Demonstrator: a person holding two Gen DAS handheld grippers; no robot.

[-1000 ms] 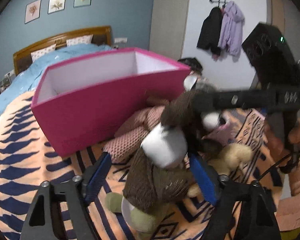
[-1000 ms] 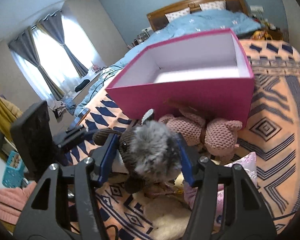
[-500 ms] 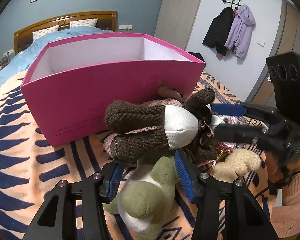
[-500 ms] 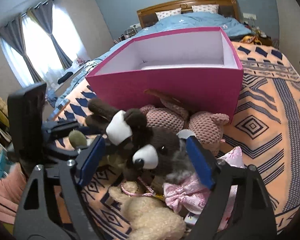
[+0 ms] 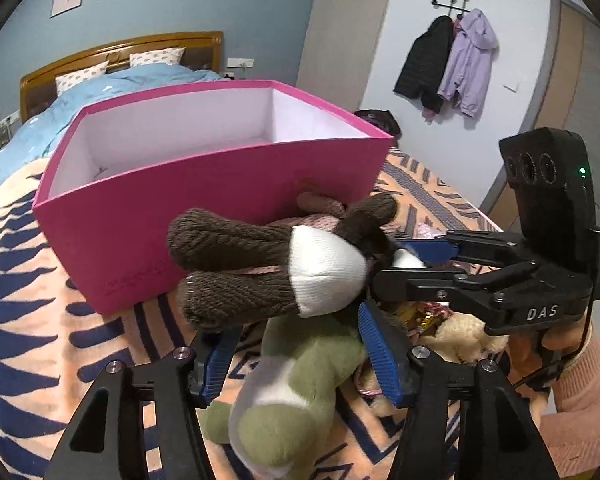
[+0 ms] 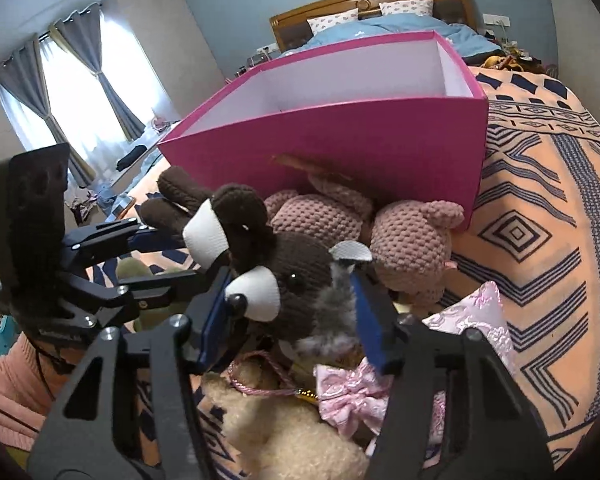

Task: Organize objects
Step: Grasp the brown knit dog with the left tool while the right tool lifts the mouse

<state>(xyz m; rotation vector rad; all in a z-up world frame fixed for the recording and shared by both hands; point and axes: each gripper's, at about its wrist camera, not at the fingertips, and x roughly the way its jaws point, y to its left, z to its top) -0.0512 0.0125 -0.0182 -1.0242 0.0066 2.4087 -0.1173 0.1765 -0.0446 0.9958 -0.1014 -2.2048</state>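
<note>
On a patterned orange blanket (image 6: 540, 240), plush toys crowd before the pink box (image 5: 204, 200). The right gripper (image 6: 290, 312) has just been closing and clamps the brown plush dog (image 6: 300, 276); the left gripper (image 5: 300, 344) has just been opening, around the green plush (image 5: 300, 376).

A brown knitted plush dog (image 5: 260, 268) with white paws and muzzle lies sideways atop a heap of soft toys on the bed: a green plush (image 5: 296, 384), a pink crocheted animal (image 6: 408, 248) and a cream teddy (image 6: 300, 440). Just beyond stands an open pink box (image 5: 204, 208), white inside.
</note>
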